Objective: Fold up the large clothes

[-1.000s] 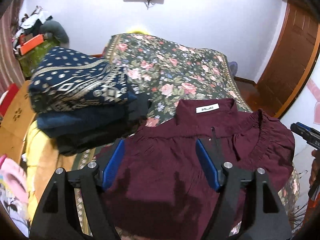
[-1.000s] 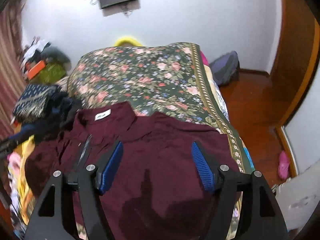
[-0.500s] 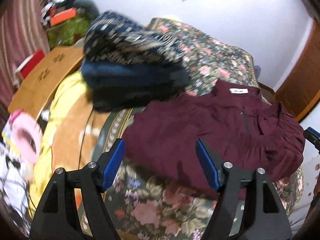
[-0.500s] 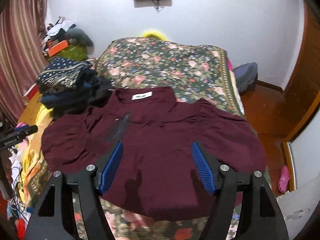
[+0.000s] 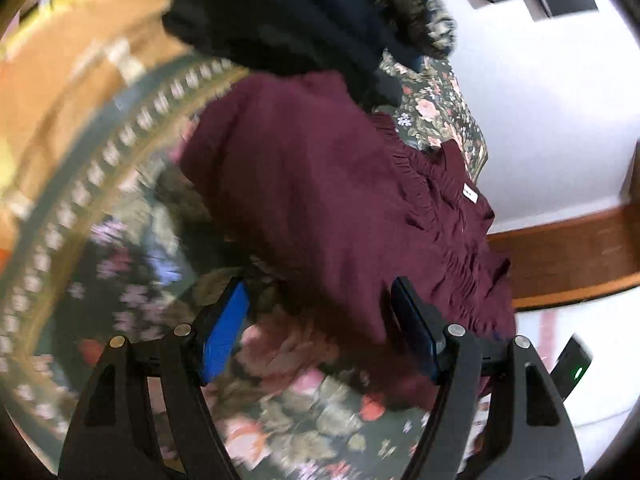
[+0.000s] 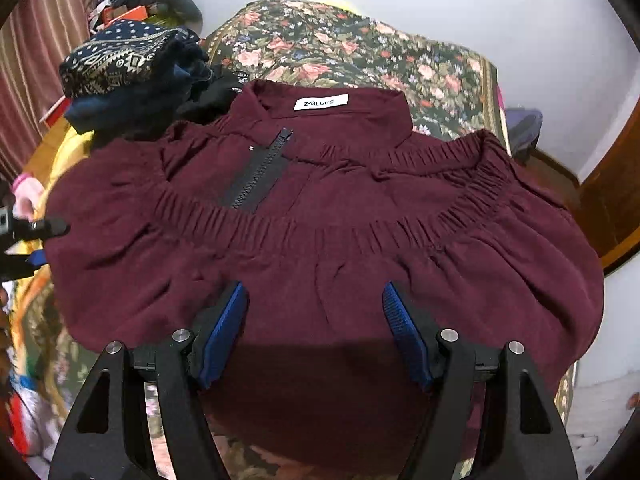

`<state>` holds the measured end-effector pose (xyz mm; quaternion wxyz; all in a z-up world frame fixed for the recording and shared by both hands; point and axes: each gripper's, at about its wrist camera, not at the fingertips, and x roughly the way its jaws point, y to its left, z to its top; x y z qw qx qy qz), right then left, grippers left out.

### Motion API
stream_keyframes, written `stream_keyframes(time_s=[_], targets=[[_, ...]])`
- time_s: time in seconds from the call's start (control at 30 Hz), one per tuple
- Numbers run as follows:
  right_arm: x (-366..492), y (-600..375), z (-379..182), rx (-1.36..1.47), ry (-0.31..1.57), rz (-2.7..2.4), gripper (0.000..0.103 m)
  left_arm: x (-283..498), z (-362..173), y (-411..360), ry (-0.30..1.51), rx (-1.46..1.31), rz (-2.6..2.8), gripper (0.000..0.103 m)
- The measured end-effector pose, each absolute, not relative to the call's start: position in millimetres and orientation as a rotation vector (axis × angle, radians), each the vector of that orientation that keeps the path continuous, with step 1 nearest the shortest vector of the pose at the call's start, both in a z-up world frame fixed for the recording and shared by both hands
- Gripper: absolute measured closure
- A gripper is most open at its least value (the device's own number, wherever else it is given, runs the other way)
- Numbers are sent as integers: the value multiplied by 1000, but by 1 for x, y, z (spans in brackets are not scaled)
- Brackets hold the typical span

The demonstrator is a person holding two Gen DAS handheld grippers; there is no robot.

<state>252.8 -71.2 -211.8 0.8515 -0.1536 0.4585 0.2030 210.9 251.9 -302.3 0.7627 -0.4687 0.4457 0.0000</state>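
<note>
1. Maroon blouse (image 6: 320,248) lies spread flat on the floral bed (image 6: 360,48), label up.
2. Left hand-held gripper (image 5: 320,336) just swung out to its side edge, jaws wide, empty.
3. Right hand-held gripper (image 6: 316,332) dropped closer over the hem, also wide open, nothing gripped. Fold not started.

Left view motion-blurred, right view sharp, fisheye-curved edges

White wall (image 6: 460,8), floral bed (image 6: 340,52)

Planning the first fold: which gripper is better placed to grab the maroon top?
Left. The left gripper hangs open at the maroon top's side edge; the right gripper is open over its middle.
</note>
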Motion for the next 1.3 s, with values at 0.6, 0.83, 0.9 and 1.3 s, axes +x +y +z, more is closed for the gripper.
stream_keyframes(time_s=[0.6, 0.83, 0.9, 1.3], targets=[[262, -73, -205, -276, 1008, 419, 28, 252, -277, 225, 797, -880, 123, 85], [255, -64, -175, -219, 952, 454, 28, 219, -180, 193, 590, -652, 96, 90], [252, -55, -171, -220, 939, 475, 28, 211, -154, 180, 539, -564, 101, 91], [256, 14, -228, -79, 1200, 741, 28, 227, -87, 106, 452, -201, 122, 91]])
